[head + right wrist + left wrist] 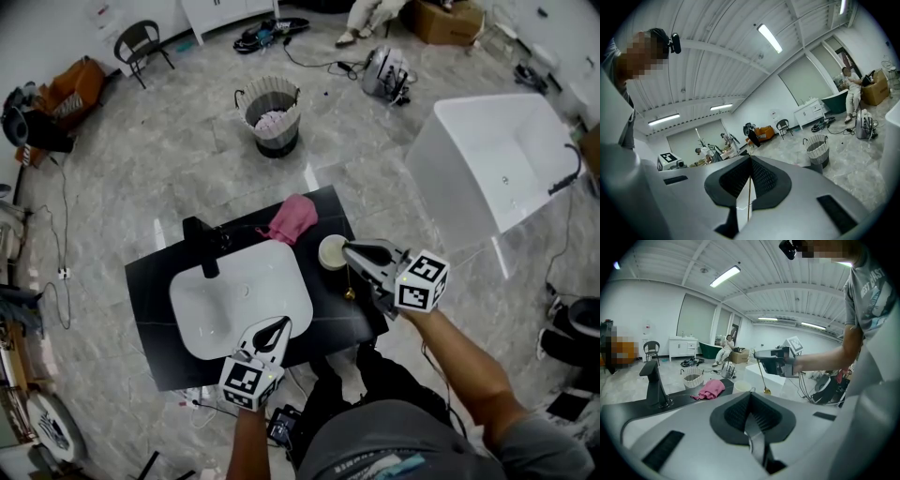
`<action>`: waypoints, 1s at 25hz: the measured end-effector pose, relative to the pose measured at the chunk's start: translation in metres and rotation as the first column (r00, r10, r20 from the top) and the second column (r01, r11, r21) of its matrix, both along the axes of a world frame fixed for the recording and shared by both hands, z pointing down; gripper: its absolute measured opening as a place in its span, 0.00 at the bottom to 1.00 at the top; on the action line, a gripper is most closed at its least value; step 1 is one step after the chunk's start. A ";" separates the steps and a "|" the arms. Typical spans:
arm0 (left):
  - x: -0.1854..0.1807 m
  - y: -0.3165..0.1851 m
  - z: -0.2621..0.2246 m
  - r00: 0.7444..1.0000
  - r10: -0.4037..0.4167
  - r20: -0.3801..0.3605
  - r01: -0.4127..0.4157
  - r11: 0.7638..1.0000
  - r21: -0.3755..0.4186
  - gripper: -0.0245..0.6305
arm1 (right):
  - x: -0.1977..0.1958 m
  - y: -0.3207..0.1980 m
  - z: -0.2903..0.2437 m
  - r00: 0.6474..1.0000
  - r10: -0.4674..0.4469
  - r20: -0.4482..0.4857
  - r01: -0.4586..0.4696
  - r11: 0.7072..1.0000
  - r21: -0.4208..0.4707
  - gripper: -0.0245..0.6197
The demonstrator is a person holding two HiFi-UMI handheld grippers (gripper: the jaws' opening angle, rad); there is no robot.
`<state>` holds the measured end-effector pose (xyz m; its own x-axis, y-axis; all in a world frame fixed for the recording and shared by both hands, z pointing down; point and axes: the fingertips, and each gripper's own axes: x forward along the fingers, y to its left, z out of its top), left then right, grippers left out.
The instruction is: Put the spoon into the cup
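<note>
Centre-right of the head view | right gripper (349, 249) clamped on spoon (349, 279) by its handle | long axis vertical, bowl down | cup (332, 252) just left of the spoon on black counter (159, 281); spoon beside it, not over the rim | left gripper (275, 334) lower centre, jaws together, empty, farther from the cup
</note>
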<state>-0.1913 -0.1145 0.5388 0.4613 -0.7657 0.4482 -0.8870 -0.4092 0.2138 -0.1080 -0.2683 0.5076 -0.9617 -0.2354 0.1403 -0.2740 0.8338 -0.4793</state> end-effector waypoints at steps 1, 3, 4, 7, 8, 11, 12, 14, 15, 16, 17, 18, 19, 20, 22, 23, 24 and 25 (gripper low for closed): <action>-0.001 0.001 0.001 1.000 0.000 -0.002 0.000 1.000 0.003 0.04 | -0.001 0.001 0.000 1.000 -0.001 0.000 0.001 1.000 0.003 0.09; -0.002 0.003 0.002 1.000 0.002 -0.005 -0.002 1.000 0.009 0.04 | -0.001 0.002 -0.001 1.000 -0.003 0.001 0.003 1.000 0.007 0.09; -0.002 0.004 0.003 1.000 0.005 -0.007 -0.005 1.000 0.008 0.04 | -0.001 0.002 -0.001 1.000 -0.004 0.003 0.004 1.000 0.009 0.09; -0.005 0.003 0.002 1.000 0.008 -0.001 -0.008 1.000 0.003 0.04 | -0.003 0.000 -0.003 1.000 -0.002 0.007 0.002 1.000 0.016 0.09; -0.007 0.002 0.001 1.000 0.004 0.005 -0.004 1.000 0.002 0.04 | -0.003 0.000 -0.003 1.000 0.000 0.007 0.000 1.000 0.017 0.09; -0.011 0.000 -0.004 1.000 -0.002 0.012 0.002 1.000 0.007 0.04 | -0.003 -0.002 -0.005 1.000 0.004 0.007 -0.004 1.000 0.019 0.09; -0.011 -0.001 -0.004 1.000 -0.001 0.011 0.001 1.000 0.008 0.04 | -0.003 -0.003 -0.006 1.000 0.004 0.006 -0.004 1.000 0.019 0.09; -0.011 -0.002 -0.004 1.000 -0.001 0.010 0.001 1.000 0.006 0.04 | -0.002 -0.004 -0.006 1.000 0.006 0.004 -0.006 1.000 0.020 0.09; -0.011 -0.002 -0.003 1.000 0.001 0.005 -0.001 1.000 0.004 0.04 | -0.002 -0.005 -0.005 1.000 0.008 0.002 -0.008 1.000 0.020 0.09; -0.010 -0.002 -0.002 1.000 0.006 -0.002 -0.006 1.000 0.001 0.04 | -0.002 -0.007 -0.004 1.000 0.010 0.001 -0.010 1.000 0.018 0.09; -0.010 -0.002 0.000 1.000 0.010 -0.008 -0.010 1.000 -0.003 0.04 | -0.001 -0.008 -0.003 1.000 0.014 -0.001 -0.014 1.000 0.017 0.09; -0.009 -0.003 0.002 1.000 0.012 -0.011 -0.012 1.000 -0.006 0.04 | -0.001 -0.010 -0.001 1.000 0.018 -0.002 -0.018 1.000 0.015 0.09; -0.009 -0.003 0.003 1.000 0.014 -0.013 -0.014 1.000 -0.010 0.04 | -0.001 -0.011 0.001 1.000 0.021 -0.003 -0.021 1.000 0.013 0.09; -0.009 -0.004 0.005 1.000 0.016 -0.014 -0.016 1.000 -0.014 0.04 | 0.000 -0.012 0.004 1.000 0.025 -0.005 -0.025 1.000 0.009 0.09; -0.011 -0.004 0.010 1.000 0.017 -0.016 -0.018 1.000 -0.023 0.04 | 0.000 -0.014 0.010 0.999 0.031 -0.009 -0.031 1.000 0.001 0.09; -0.011 -0.006 0.011 1.000 0.017 -0.017 -0.017 0.999 -0.028 0.04 | 0.000 -0.015 0.014 0.999 0.036 -0.012 -0.036 0.999 -0.004 0.09; -0.012 -0.007 0.013 1.000 0.017 -0.016 -0.017 0.999 -0.035 0.04 | 0.000 -0.016 0.018 0.999 0.041 -0.015 -0.041 0.999 -0.010 0.09; -0.013 -0.007 0.017 1.000 0.018 -0.015 -0.018 0.999 -0.044 0.04 | 0.001 -0.018 0.022 0.999 0.048 -0.018 -0.048 0.999 -0.018 0.09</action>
